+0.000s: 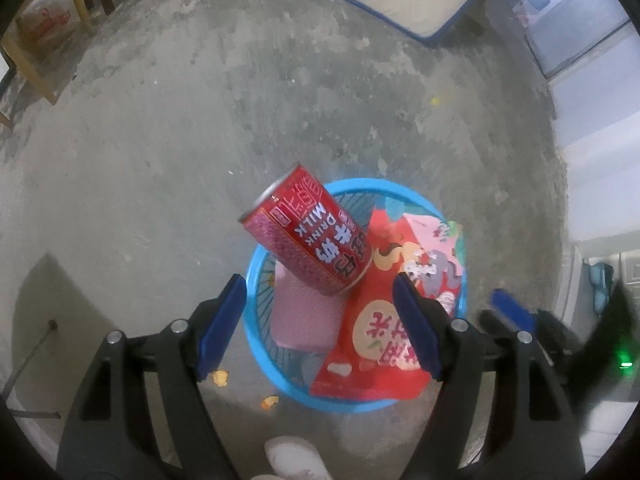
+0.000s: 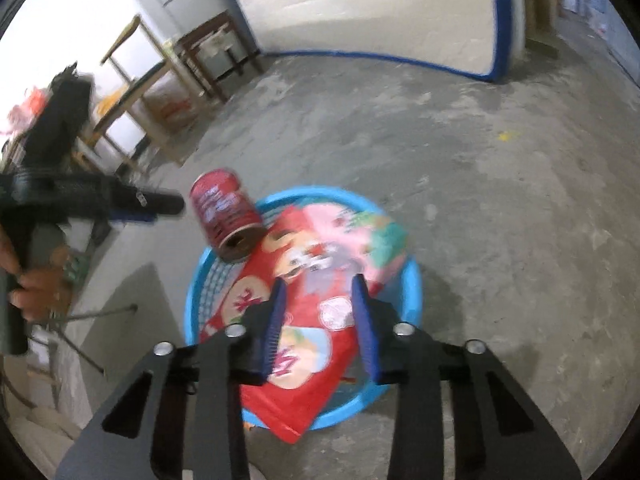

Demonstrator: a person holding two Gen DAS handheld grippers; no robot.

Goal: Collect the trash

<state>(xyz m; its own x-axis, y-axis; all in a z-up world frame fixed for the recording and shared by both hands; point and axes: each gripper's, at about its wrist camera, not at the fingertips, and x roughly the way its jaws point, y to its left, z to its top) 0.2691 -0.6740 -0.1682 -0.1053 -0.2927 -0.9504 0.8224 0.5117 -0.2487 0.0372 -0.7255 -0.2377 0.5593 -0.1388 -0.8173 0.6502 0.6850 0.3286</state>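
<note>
Bare concrete floor [image 1: 160, 140] lies open all round the blue basket [image 1: 256, 264]. Left gripper [image 1: 320, 320] hangs over it, fingers wide apart, the can [image 1: 308, 236] tilted over the near-left rim, untouched. Right gripper [image 2: 320, 320], fingers part-open and empty, hovers above the red wrapper [image 2: 304, 360]; this view is blurred.

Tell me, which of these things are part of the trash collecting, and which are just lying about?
Part of the job:
- red milk can, tilted above the bin
- blue bin
- red snack bag in the bin
- pink packet in the bin
- orange crumbs on the floor

Just lying about:
- wooden chairs
- cardboard box
</note>
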